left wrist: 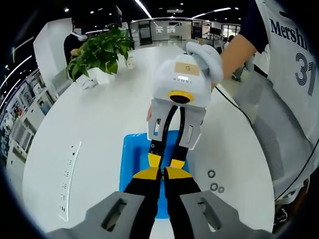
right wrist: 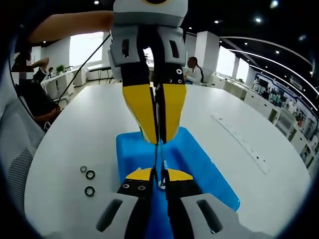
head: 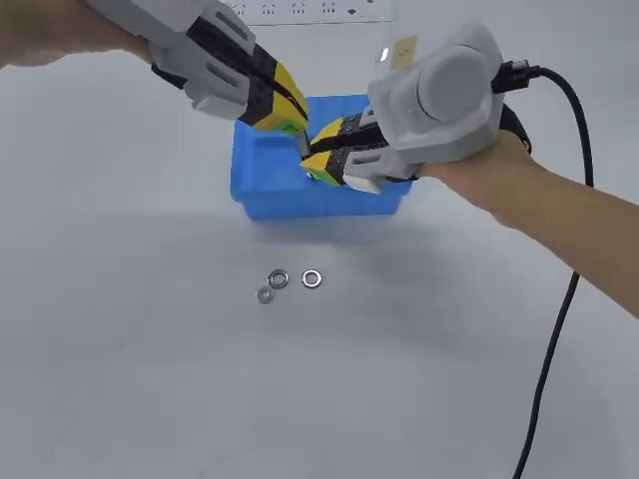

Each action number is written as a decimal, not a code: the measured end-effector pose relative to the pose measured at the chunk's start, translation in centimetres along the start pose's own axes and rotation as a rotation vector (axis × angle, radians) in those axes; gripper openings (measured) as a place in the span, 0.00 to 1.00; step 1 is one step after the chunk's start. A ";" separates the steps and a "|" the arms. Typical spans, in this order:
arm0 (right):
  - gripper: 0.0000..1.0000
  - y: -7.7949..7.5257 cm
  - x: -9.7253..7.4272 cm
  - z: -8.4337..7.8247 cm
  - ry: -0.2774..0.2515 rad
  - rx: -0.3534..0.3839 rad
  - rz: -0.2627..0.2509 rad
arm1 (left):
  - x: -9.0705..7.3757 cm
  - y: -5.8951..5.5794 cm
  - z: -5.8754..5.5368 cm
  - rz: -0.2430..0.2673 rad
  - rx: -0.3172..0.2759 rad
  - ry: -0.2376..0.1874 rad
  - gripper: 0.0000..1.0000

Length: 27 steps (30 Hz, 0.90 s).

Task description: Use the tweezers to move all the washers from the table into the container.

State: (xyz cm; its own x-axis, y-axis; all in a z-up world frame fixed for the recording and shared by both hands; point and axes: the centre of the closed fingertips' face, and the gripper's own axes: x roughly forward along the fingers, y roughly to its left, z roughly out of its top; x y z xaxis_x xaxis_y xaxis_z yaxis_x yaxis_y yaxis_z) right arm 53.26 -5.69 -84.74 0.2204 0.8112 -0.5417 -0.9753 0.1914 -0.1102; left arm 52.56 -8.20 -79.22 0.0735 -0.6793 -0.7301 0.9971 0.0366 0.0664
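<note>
Three metal washers (head: pixel 278 279) lie close together on the white table, in front of the blue container (head: pixel 270 192). Above the container my left gripper (head: pixel 296 126) and right gripper (head: pixel 312 160) meet tip to tip. In the right gripper view the thin tweezers (right wrist: pixel 158 149) run from the left gripper (right wrist: pixel 158 137) down into the right gripper (right wrist: pixel 159 175), and both pairs of jaws are closed on them. A small shiny bit sits at the tweezers' lower end; I cannot tell what it is. The washers (right wrist: pixel 90 174) lie left of the container (right wrist: pixel 204 169).
A white power strip (head: pixel 310 10) runs along the table's far edge. A black cable (head: pixel 559 299) trails from the right gripper across the table's right side. A potted plant (left wrist: pixel 99 55) stands at one end. People sit beyond the table (right wrist: pixel 60 149).
</note>
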 end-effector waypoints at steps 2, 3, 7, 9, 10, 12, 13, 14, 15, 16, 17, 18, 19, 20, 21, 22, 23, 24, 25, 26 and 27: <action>0.10 -0.1 -0.2 0.1 -0.006 0.010 -0.005 | -0.1 0.1 0.2 0.007 0.002 -0.008 0.07; 0.11 -0.1 -0.4 0.2 -0.007 0.008 -0.009 | -0.2 0.0 0.3 0.009 0.006 -0.004 0.07; 0.12 0.3 -1.2 1.2 -0.030 0.000 -0.019 | -0.6 -0.5 0.7 0.006 0.020 -0.001 0.07; 0.12 0.6 -1.4 1.6 -0.033 -0.013 -0.015 | -0.8 -0.6 1.0 0.009 0.028 -0.001 0.07; 0.12 0.7 -1.5 1.8 -0.033 -0.028 -0.017 | -1.0 -0.8 1.1 0.009 0.035 0.000 0.07; 0.11 0.9 -1.8 2.2 -0.035 -0.037 -0.014 | -1.3 -1.1 1.4 0.011 0.043 0.006 0.07; 0.11 1.0 -1.9 2.4 -0.038 -0.040 -0.012 | -1.5 -1.3 1.5 0.012 0.047 0.007 0.07; 0.11 1.0 -1.8 2.5 -0.042 -0.047 -0.010 | -1.8 -1.4 1.6 0.016 0.052 0.007 0.07; 0.11 1.0 -1.9 2.7 -0.045 -0.054 -0.010 | -2.0 -1.5 1.8 0.019 0.056 0.006 0.07; 0.11 1.2 -2.2 3.1 -0.049 -0.058 -0.012 | -2.2 -1.7 2.0 0.021 0.059 0.006 0.07; 0.11 1.3 -2.3 3.4 -0.054 -0.059 -0.012 | -2.4 -1.8 2.2 0.025 0.064 0.005 0.07; 0.11 1.5 -2.5 3.6 -0.059 -0.059 -0.012 | -2.7 -1.9 2.5 0.031 0.070 0.002 0.07; 0.11 1.6 -2.7 3.9 -0.063 -0.060 -0.012 | -3.0 -2.1 2.7 0.033 0.072 0.000 0.06; 0.12 1.8 -3.0 4.3 -0.070 -0.060 -0.011 | -3.3 -2.3 3.0 0.038 0.080 -0.003 0.06; 0.12 2.0 -3.2 4.6 -0.075 -0.061 -0.011 | -3.5 -2.5 3.3 0.043 0.086 -0.006 0.06; 0.12 2.3 -3.5 5.0 -0.082 -0.067 -0.010 | -3.9 -2.8 3.7 0.047 0.091 -0.011 0.06; 0.12 2.5 -3.6 5.2 -0.086 -0.071 -0.008 | -4.1 -3.1 3.9 0.050 0.098 -0.014 0.07; 0.12 2.4 -3.5 5.2 -0.085 -0.076 -0.010 | -4.3 -3.3 4.2 0.053 0.104 -0.020 0.07; 0.13 2.6 -3.6 5.3 -0.080 -0.083 -0.014 | -4.6 -3.7 4.6 0.055 0.110 -0.026 0.07; 0.13 3.0 -3.7 5.5 -0.081 -0.087 -0.012 | -5.0 -4.1 4.9 0.059 0.117 -0.028 0.07; 0.13 3.3 -3.9 5.8 -0.087 -0.089 -0.011 | -5.2 -4.3 5.1 0.061 0.119 -0.030 0.07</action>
State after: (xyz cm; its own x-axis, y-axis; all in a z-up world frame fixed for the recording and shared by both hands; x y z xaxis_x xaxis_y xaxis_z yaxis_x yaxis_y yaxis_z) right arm 49.26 -5.01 -78.15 0.2274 0.8549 -0.4663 -0.9694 0.1534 -0.1915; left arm 47.81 -8.58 -72.27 0.1314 -0.7001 -0.7019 0.9815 -0.0077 0.1913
